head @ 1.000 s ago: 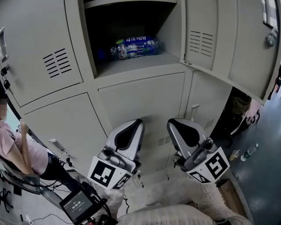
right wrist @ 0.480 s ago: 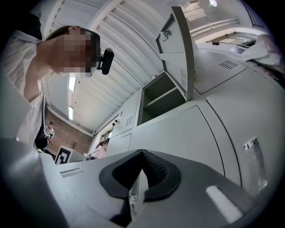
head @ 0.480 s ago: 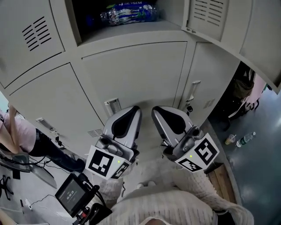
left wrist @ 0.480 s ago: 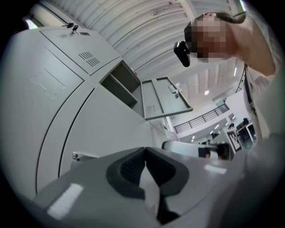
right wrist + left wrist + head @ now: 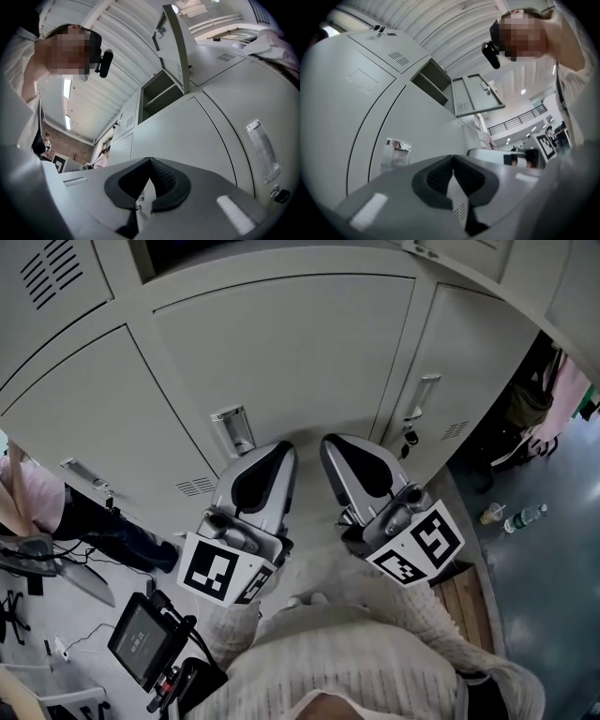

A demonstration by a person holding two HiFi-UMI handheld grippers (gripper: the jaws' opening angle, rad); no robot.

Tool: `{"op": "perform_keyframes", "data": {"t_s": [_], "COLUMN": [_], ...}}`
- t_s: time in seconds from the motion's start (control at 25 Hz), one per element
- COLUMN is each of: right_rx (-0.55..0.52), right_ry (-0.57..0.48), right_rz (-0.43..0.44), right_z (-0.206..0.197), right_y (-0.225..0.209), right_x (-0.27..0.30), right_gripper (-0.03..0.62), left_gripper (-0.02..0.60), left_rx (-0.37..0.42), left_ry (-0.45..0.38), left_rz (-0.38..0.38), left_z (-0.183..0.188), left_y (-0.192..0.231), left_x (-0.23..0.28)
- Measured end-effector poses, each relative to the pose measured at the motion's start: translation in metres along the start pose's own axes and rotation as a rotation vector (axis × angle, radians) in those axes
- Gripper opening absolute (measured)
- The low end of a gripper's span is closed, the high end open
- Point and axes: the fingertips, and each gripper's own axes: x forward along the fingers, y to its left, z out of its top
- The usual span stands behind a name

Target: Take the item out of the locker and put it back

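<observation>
The item is not in view now. Only the dark lower edge of the open locker compartment (image 5: 183, 247) shows at the top of the head view. My left gripper (image 5: 280, 450) and right gripper (image 5: 332, 442) are held side by side, low, in front of the closed lower locker doors (image 5: 281, 352). Both are shut with nothing between the jaws. In the left gripper view my left gripper (image 5: 452, 158) points up at the open compartment (image 5: 433, 84) and its swung-out door (image 5: 477, 96). The right gripper view shows my right gripper (image 5: 149, 161) below the same compartment (image 5: 159, 93).
A seated person in a pink top (image 5: 28, 498) is at the left. A small screen device (image 5: 141, 652) lies at the lower left. A bottle (image 5: 525, 515) and a cup (image 5: 489, 514) stand on the floor at the right. Door handles (image 5: 232, 427) stick out from the lower lockers.
The head view has tilted down, so the open compartment and the bottle in it have slid out past the top. Both grippers stay shut and now face the lower doors.
</observation>
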Motion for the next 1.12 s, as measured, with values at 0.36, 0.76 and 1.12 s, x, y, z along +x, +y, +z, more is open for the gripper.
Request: {"op": "perform_keyframes", "data": {"t_s": [0.36,0.76,1.12], "right_rx": [-0.009,-0.018,-0.01], "right_ry": [0.058,0.061,0.081], "right_rz": [0.015,0.011,0.006], "right_z": [-0.014,-0.013,-0.032], "right_y": [0.004,0.005,0.007], "right_x": [-0.001,-0.001,0.001], "right_gripper": [-0.002,-0.002,-0.002], "left_gripper": [0.001,0.002,0.002], "left_rx": [-0.039,-0.059,-0.07], "left_ry": [0.016,0.027,0.06], "left_rz": [0.011,0.001,0.019], "left_z": [-0.009,-0.009,-0.023], "left_y": [0.002,0.005,0.013], "left_x": [-0.002,-0.001,-0.013]}}
